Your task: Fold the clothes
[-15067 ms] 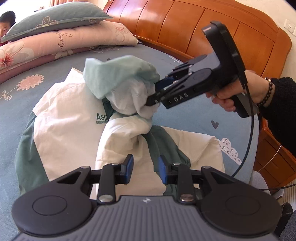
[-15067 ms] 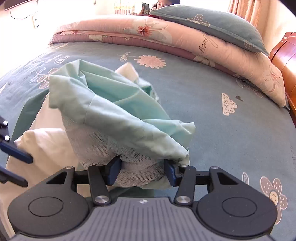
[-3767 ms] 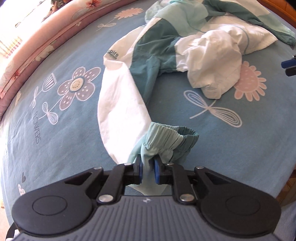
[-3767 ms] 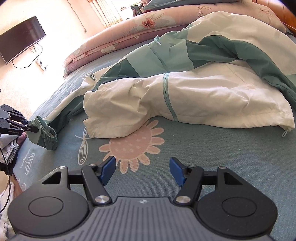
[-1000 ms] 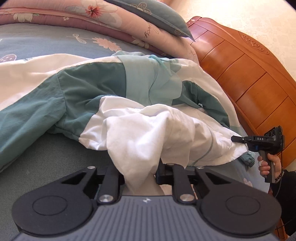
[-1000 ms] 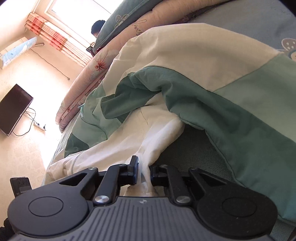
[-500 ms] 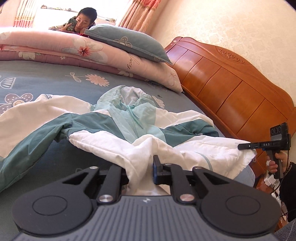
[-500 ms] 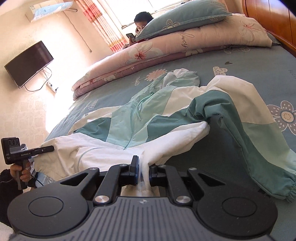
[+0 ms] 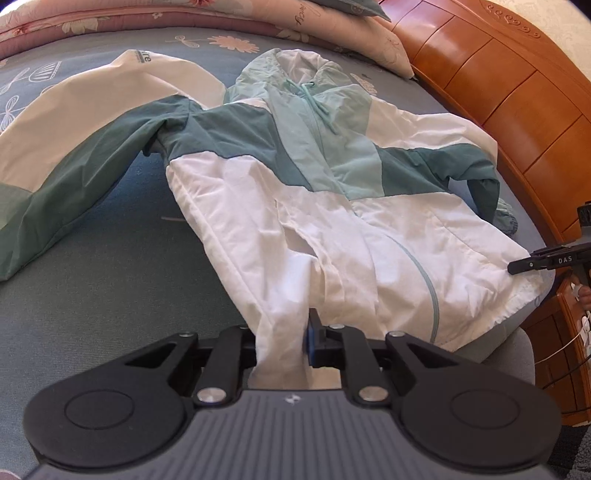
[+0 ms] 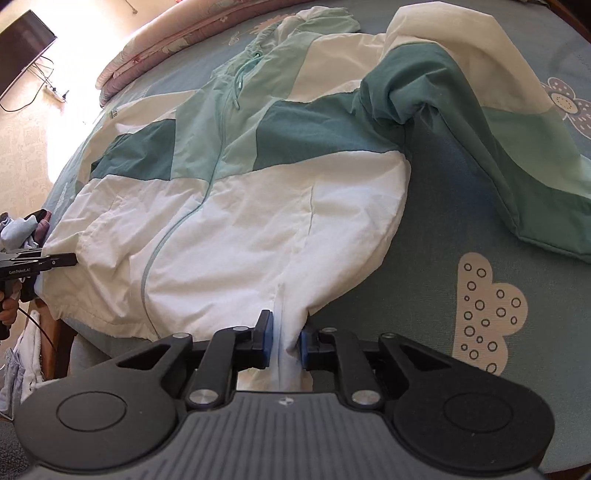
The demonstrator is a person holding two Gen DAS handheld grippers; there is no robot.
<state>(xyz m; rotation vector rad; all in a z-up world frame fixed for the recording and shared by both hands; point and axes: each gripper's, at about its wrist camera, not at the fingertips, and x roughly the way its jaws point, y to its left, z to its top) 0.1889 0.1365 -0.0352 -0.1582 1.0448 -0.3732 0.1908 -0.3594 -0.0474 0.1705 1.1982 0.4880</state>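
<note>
Two grippers at the hem of a crinkled white, teal and mint jacket (image 9: 325, 206) spread front-up on the blue flowered bedsheet (image 9: 110, 258). Left gripper (image 9: 282, 345) and right gripper (image 10: 283, 341): jaws opening, white fabric bunched between each pair.

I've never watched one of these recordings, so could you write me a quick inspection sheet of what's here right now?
Surface: blue flowered bedsheet.
Job's things: white and green jacket spread front up, sleeves out to the sides.
Clutter: small cloth pile off the bed's edge.
Grippers: left gripper and right gripper at the jacket's hem corners, jaws opening, fabric between them.
Cables: black cord from the left gripper.
Surroundings: wooden headboard, folded quilt, wall television.
</note>
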